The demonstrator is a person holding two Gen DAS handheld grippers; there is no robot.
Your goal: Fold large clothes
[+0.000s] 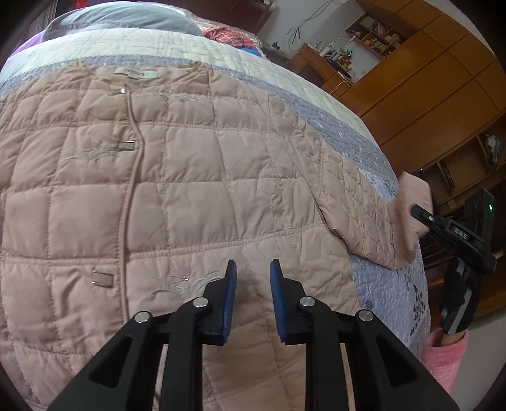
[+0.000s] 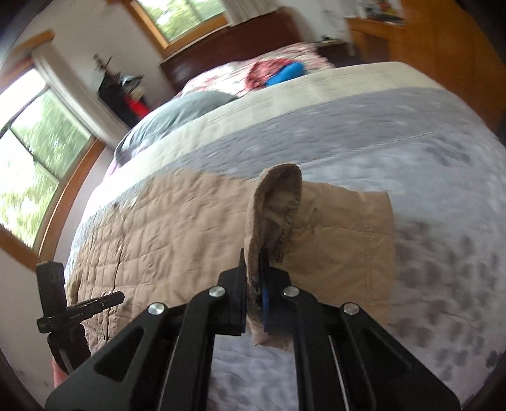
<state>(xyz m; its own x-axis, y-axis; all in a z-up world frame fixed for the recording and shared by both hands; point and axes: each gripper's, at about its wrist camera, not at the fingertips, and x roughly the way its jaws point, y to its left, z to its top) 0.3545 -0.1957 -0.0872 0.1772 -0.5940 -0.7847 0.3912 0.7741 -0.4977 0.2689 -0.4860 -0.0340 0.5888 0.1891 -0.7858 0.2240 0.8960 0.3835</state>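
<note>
A pink-beige quilted jacket (image 1: 189,177) lies spread flat on the bed, front up, with metal clasps down its closure. My left gripper (image 1: 253,268) is open and empty just above the jacket's lower front. My right gripper (image 2: 253,256) is shut on the cuff of the jacket's sleeve (image 2: 284,215) and holds it raised off the bedspread. In the left wrist view the right gripper (image 1: 420,215) shows at the far right, at the end of that sleeve (image 1: 414,202). In the right wrist view the left gripper (image 2: 104,300) shows at the lower left over the jacket body (image 2: 164,240).
The bed has a lilac and cream quilted bedspread (image 1: 389,284), also in the right wrist view (image 2: 363,132). A grey pillow (image 1: 126,19) and red and blue items (image 2: 278,74) lie at the head. Wooden cabinets (image 1: 436,85) stand right of the bed. Windows (image 2: 28,177) are on the left wall.
</note>
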